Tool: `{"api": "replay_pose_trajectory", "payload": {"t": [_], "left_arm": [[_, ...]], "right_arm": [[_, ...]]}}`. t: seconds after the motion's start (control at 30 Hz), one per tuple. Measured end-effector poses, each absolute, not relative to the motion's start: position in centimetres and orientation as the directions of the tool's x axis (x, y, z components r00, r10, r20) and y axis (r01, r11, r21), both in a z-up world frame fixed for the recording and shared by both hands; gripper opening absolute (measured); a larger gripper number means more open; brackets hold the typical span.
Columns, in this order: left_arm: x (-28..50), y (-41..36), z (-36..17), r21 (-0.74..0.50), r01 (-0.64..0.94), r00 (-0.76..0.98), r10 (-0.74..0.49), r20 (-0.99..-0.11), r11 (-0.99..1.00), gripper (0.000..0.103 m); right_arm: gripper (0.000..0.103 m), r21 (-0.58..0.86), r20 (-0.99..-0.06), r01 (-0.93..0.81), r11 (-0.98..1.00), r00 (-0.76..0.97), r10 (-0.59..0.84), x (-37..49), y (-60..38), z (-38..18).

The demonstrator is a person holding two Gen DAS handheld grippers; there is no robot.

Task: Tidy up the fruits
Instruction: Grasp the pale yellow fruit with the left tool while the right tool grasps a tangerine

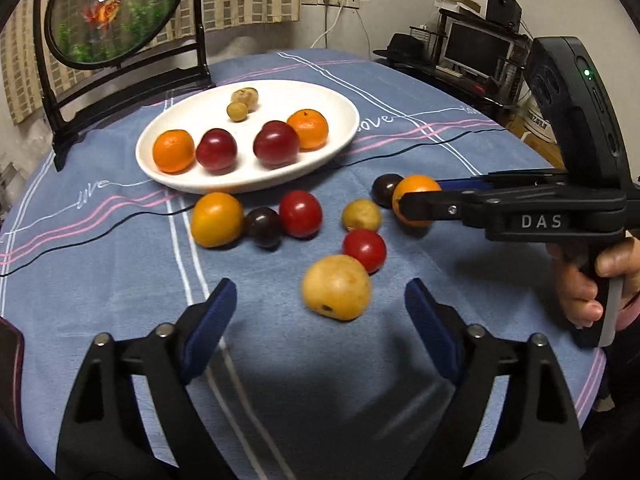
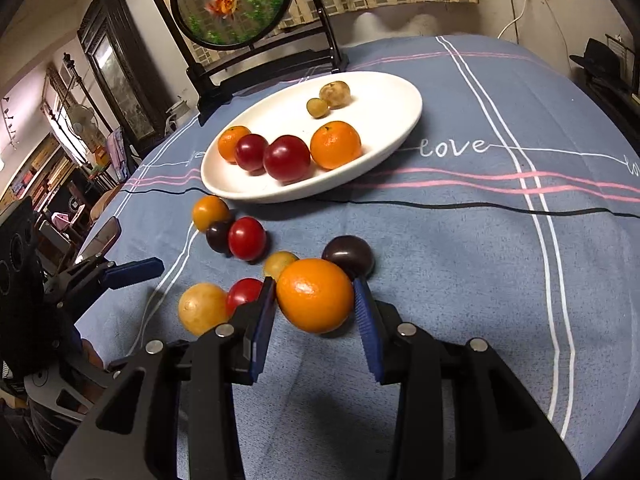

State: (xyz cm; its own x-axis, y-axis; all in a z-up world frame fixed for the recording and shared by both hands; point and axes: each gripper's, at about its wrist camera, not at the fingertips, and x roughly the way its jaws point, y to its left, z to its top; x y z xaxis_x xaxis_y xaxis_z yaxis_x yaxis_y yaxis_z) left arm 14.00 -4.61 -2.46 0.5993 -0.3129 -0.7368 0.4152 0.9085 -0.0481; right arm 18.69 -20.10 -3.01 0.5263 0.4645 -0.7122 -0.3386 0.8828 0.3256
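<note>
a domestic room with a goldfish screen [image 1: 116, 12] at the back is seen, and a table under a blue-grey tablecloth [image 2: 460, 260] with pink and white stripes carries everything. toward the cloth's far left, in front of the screen's foot, a white oval plate [image 2: 400, 136] is set, already holding two oranges, two red plums and two small yellow-brown fruits. loose fruit is scattered between the plate's near rim and the cloth's near edge.

at the left, the left gripper [image 1: 320, 308] is held wide apart and empty, just short of a yellow plum [image 1: 336, 286] that lies nearest the near edge; a red tomato [image 1: 364, 250] touches that plum on its far side.

to the right, the right gripper [image 2: 315, 300] is closed on an orange [image 2: 314, 294], both blue pads pressed to its flanks, with a dark plum [image 2: 348, 256] just behind.

the orange is best lifted straight up before being carried, so the dark plum is not nudged, then lowered into a bare part of the plate and released only once rested. the left approach should be centred on the yellow plum, clear of the tomato.
</note>
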Motion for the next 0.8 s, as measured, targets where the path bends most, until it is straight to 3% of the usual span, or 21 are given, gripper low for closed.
{"api": "replay_pose_trajectory", "payload": {"t": [0.17, 0.5, 0.8], "left_arm": [[14.9, -4.7, -3.0, -0.094, 0.41, 0.556, -0.331, -0.762, 0.907, 0.065], [15.8, -6.0, -4.0, -0.11, 0.42, 0.504, -0.333, -0.797, 0.901, 0.045], [15.9, -5.9, -4.1, -0.127, 0.413, 0.497, -0.341, -0.798, 0.902, 0.04]], "right_arm": [[0.04, 0.317, -0.713, -0.342, 0.885, 0.529, 0.46, 18.5, -20.0, -3.0], [0.04, 0.319, -0.711, -0.345, 0.883, 0.529, 0.464, 18.5, -20.0, -2.9], [0.04, 0.313, -0.708, -0.352, 0.882, 0.533, 0.464, 18.5, -19.8, -2.8]]}}
